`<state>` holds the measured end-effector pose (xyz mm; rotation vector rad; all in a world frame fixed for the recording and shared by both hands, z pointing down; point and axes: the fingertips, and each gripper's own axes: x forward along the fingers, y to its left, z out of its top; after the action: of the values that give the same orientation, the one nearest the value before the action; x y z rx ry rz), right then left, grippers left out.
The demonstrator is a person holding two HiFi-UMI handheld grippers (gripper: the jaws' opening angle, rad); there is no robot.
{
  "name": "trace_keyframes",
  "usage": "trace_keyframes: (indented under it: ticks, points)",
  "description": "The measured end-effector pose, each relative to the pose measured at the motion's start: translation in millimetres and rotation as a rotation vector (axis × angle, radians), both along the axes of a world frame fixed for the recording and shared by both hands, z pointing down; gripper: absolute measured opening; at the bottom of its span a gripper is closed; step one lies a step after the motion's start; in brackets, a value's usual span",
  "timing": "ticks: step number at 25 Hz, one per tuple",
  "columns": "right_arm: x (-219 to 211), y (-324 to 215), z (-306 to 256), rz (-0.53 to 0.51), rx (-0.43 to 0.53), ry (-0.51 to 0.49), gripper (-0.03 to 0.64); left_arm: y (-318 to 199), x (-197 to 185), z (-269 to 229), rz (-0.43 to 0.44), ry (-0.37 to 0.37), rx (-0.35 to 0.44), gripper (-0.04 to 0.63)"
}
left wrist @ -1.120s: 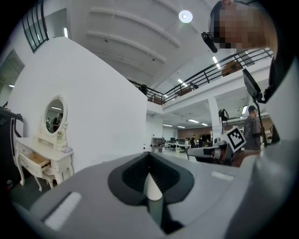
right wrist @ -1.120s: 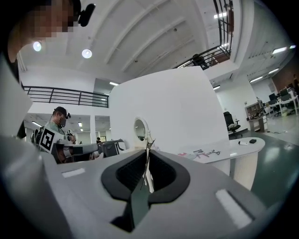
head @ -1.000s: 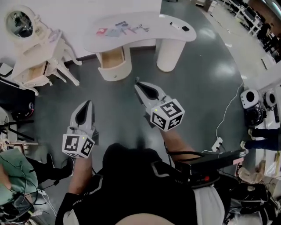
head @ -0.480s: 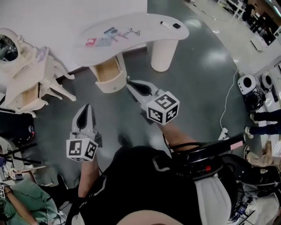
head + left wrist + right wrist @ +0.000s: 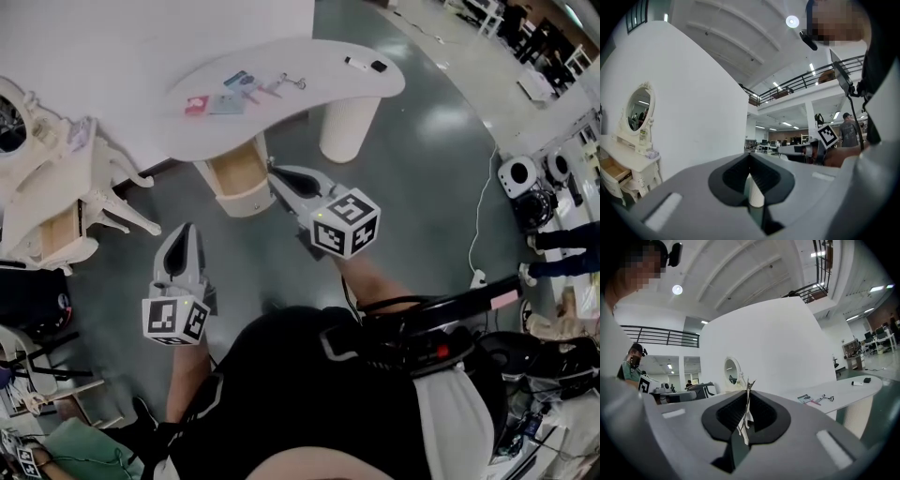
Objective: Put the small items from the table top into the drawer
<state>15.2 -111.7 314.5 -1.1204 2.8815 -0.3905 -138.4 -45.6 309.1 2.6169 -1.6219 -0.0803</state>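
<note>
Small items lie on the curved white table: a red card, a grey-blue card, pens, a metal clip, a white marker and a black piece. Below the top, the wooden drawer stands open. My right gripper is shut and holds nothing, its tips beside the drawer's right edge. My left gripper is shut too, lower left over the floor. The table and cards show beyond the right gripper. The left gripper faces the white wall.
A white vanity with an oval mirror and open drawers stands left of the table. The table's round leg is right of the drawer. A cable and equipment lie on the grey floor to the right.
The person has stepped closer to the table. The right gripper has come up beside the open drawer. The left gripper has hardly moved. Both stay shut.
</note>
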Motion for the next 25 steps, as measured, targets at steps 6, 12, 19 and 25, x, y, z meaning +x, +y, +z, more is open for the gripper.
trace_keyframes:
  ticks: [6,12,19,25]
  points:
    - [-25,-25,2,0.006,-0.014,0.024,0.023,-29,-20,3,0.025,0.012,-0.002,0.000]
    - [-37,-61,11,-0.022,-0.039,0.032,0.023,-66,-25,13,0.017,0.019,-0.022,0.000]
    - [-36,-139,11,-0.073,-0.033,0.017,0.023,-138,-16,18,-0.024,-0.008,-0.039,0.000]
    - [-25,-205,7,-0.131,0.007,0.037,0.023,-204,-4,21,-0.071,0.007,-0.049,0.000]
